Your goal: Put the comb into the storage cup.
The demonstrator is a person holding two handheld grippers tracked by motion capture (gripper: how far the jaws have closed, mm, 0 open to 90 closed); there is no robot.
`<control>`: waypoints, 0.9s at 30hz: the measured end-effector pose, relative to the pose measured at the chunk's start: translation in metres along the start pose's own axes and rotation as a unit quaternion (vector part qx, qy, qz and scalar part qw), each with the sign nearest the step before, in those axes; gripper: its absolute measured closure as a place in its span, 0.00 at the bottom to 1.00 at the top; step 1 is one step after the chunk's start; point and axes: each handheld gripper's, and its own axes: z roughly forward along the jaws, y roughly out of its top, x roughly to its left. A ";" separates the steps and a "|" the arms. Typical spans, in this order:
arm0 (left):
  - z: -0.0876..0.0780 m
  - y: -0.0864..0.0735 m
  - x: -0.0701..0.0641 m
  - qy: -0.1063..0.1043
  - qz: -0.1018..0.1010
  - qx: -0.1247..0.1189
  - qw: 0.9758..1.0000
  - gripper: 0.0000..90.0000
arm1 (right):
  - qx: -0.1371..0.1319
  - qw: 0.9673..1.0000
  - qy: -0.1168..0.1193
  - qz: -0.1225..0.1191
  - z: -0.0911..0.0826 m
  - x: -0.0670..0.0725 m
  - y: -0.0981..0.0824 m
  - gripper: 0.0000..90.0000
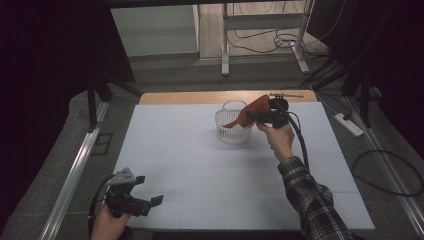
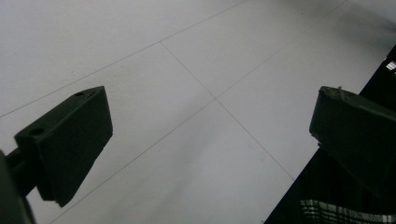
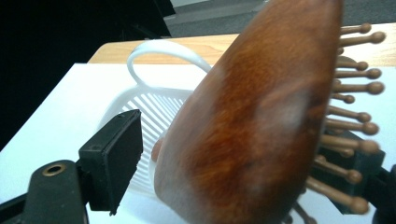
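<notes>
Wooden hairbrush (image 3: 252, 121) leans in white basket (image 3: 140, 100); right gripper (image 3: 233, 158) seemingly released.

Hairbrush (image 1: 252, 111) leaning in basket (image 1: 227, 134), table (image 1: 200, 170) centre-back.

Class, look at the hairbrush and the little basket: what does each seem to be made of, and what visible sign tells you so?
Hairbrush: likely wood with a smooth, polished finish, judging by its reddish-brown grain and soft sheen; its pins look like wood too, with rounded tips.
Basket: probably moulded plastic, being evenly white, with thin regular slats and a slim arched handle.
</notes>
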 end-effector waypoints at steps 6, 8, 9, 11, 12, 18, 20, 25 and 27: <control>0.000 0.000 0.000 0.001 -0.001 -0.001 1.000 0.00 | 0.011 1.000 -0.007 -0.021 -0.003 0.002 0.000 0.17; 0.000 0.000 0.000 0.000 -0.002 -0.002 1.000 0.00 | 0.013 1.000 -0.007 -0.026 -0.004 0.002 0.000 0.17; 0.000 0.000 0.000 0.000 -0.002 -0.002 1.000 0.00 | 0.013 1.000 -0.007 -0.026 -0.004 0.002 0.000 0.17; 0.000 0.000 0.001 0.000 -0.003 -0.002 1.000 0.00 | 0.019 0.999 -0.008 -0.034 -0.006 0.003 0.000 0.17; 0.000 0.000 0.001 0.000 -0.003 -0.002 1.000 0.00 | 0.022 0.999 -0.008 -0.038 -0.007 0.003 0.000 0.16; 0.000 0.000 0.000 0.001 -0.004 -0.002 1.000 0.00 | 0.034 0.998 0.004 -0.050 -0.011 0.004 -0.002 0.13; 0.000 0.000 0.000 0.001 -0.003 -0.002 1.000 0.00 | 0.039 0.998 0.003 -0.059 -0.012 0.005 -0.003 0.12; 0.000 0.000 0.000 0.001 -0.003 -0.002 1.000 0.00 | 0.045 0.997 0.014 -0.064 -0.015 0.005 -0.006 0.10; 0.000 0.000 0.000 0.001 -0.003 -0.002 1.000 0.00 | 0.048 0.996 0.016 -0.073 -0.016 0.006 -0.008 0.09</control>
